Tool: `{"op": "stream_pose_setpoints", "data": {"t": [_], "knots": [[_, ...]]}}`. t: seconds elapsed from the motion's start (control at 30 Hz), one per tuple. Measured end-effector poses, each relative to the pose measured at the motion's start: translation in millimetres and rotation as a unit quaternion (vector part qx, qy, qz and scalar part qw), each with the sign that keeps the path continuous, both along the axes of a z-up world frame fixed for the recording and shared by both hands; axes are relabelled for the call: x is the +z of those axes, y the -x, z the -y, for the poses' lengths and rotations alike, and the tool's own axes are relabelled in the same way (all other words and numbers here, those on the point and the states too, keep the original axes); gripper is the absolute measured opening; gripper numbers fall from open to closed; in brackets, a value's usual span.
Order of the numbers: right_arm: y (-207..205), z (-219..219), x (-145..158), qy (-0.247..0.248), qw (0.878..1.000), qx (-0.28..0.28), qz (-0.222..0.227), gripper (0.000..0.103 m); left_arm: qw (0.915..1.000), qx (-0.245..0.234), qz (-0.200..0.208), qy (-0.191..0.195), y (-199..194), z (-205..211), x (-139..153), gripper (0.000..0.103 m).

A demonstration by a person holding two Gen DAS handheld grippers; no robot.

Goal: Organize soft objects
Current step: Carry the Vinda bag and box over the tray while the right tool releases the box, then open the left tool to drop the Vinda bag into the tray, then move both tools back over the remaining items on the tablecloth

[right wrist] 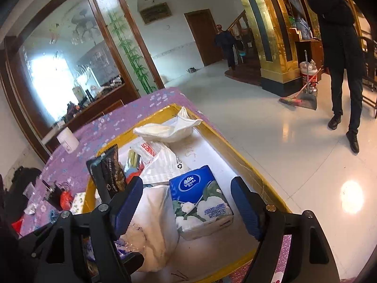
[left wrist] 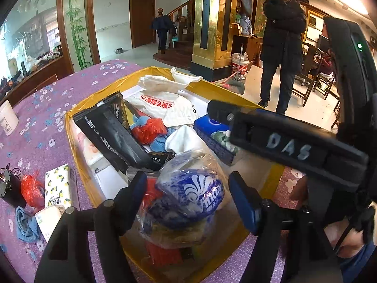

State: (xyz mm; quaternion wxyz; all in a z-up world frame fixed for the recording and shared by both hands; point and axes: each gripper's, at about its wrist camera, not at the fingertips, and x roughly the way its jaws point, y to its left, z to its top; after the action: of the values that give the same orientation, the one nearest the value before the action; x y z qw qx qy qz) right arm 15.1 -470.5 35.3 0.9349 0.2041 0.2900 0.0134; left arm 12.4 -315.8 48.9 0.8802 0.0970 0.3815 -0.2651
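Observation:
A yellow-taped cardboard box [left wrist: 77, 146] on the purple floral tablecloth [left wrist: 47, 108] holds soft items. My left gripper [left wrist: 189, 198] is over the box's near end, jaws apart. A crumpled blue-and-white Vinda plastic bag [left wrist: 190, 195] lies between the fingers, with a small gap on its right side. My right gripper [right wrist: 188, 202] is also open, straddling a blue Vinda tissue pack [right wrist: 200, 200] that lies flat on the box floor. A white bag [right wrist: 155, 219] bulges against its left finger [right wrist: 127, 202]. The right gripper's black body crosses the left wrist view on the right.
Farther in the box lie a black packet [left wrist: 110, 132], a white bag with red print [left wrist: 165, 108], a white cloth [left wrist: 165, 82] and red netting [left wrist: 148, 129]. On the table at left are a lemon-print tissue pack [left wrist: 57, 186], a red bag [left wrist: 31, 188], a blue cloth [left wrist: 26, 226] and a white cup [left wrist: 7, 120]. A person [left wrist: 282, 47] stands beyond the table.

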Motion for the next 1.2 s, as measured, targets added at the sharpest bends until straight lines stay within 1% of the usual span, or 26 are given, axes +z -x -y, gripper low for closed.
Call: {"op": "stream_pose_setpoints", "data": {"t": [0.13,0.37,0.5,0.6,0.83,0.93,1.03,1.2], "knots": [[6.5,8.7,0.2,-0.028,0.999,-0.003,0.016,0.082,0.9999,0.000,0.016,-0.002,6.3,0.9,2.9,0.071],[8.9,11.6,0.5,-0.032,0.999,0.000,0.019,0.082,0.9998,0.009,0.019,0.004,7.6,-4.3,10.3,0.072],[8.1,10.4,1.0,-0.030,0.999,0.000,0.018,0.083,0.9996,0.013,0.010,0.022,8.8,-12.4,25.1,0.073],[7.6,10.1,1.3,-0.028,0.999,-0.001,0.017,0.083,0.9992,0.011,0.005,0.039,12.2,-20.9,37.3,0.077],[6.7,9.0,1.1,-0.025,1.000,-0.001,0.015,0.084,0.9987,0.021,0.018,0.042,22.3,-40.4,54.0,0.078],[7.1,9.0,1.0,-0.024,1.000,-0.001,0.014,0.085,0.9986,0.028,0.022,0.039,23.1,-51.1,57.4,0.078],[7.0,9.1,0.8,-0.024,1.000,-0.002,0.014,0.085,0.9980,0.037,0.023,0.045,23.0,-67.0,60.1,0.078],[6.5,8.0,0.2,-0.018,1.000,-0.004,0.011,0.085,0.9962,0.067,0.035,0.043,17.0,-103.4,67.9,0.078]]}}
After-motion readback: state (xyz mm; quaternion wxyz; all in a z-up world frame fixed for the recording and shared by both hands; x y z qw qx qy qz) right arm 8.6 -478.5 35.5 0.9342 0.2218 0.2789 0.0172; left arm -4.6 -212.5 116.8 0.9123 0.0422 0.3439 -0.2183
